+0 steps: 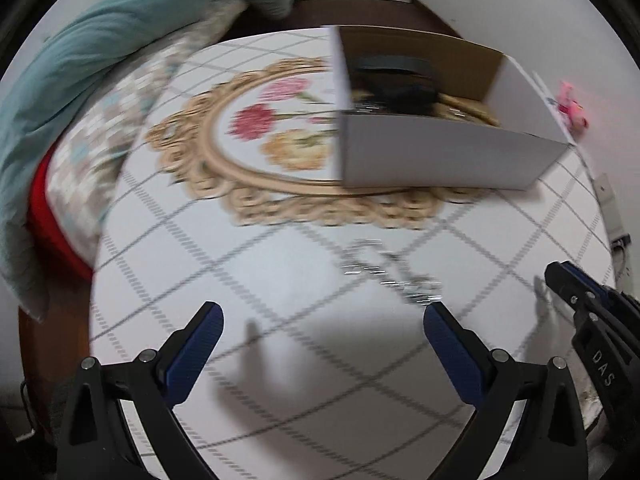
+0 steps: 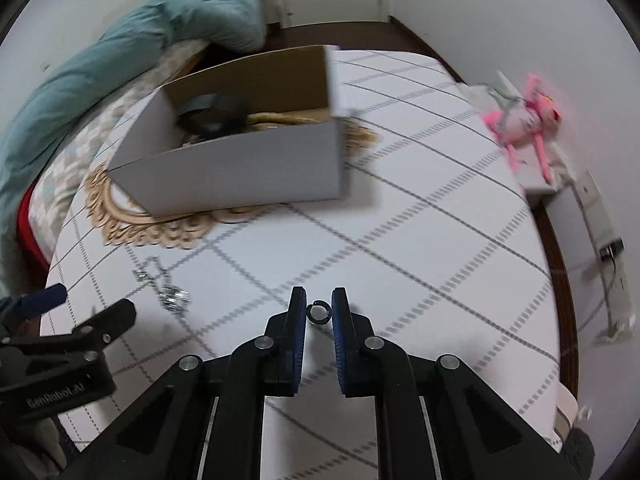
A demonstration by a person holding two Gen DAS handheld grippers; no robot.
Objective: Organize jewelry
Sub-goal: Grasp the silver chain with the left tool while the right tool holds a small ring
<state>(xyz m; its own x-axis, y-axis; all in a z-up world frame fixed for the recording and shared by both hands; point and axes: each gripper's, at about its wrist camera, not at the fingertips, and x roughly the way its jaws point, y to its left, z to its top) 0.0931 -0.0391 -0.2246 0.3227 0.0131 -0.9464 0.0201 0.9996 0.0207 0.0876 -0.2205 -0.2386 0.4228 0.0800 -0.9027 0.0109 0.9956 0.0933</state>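
Dark ring [image 2: 319, 312] between right hand-held gripper [image 2: 319, 306] pads — right wrist view only

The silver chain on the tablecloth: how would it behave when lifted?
The silver chain lies in loose, kinked loops on the checked tablecloth, so it is probably floppy and would dangle. Its fine links suggest that it is light, apt to tangle and liable to slip from a grip.

Even, soft indoor light. Both fisheye views bend hard at the rims, with black corners. Motion blur smears the box [image 1: 440, 160] and the chain [image 1: 392, 276]. Soft shadows lie on the desk [image 1: 280, 280] toward 6 o'clock.
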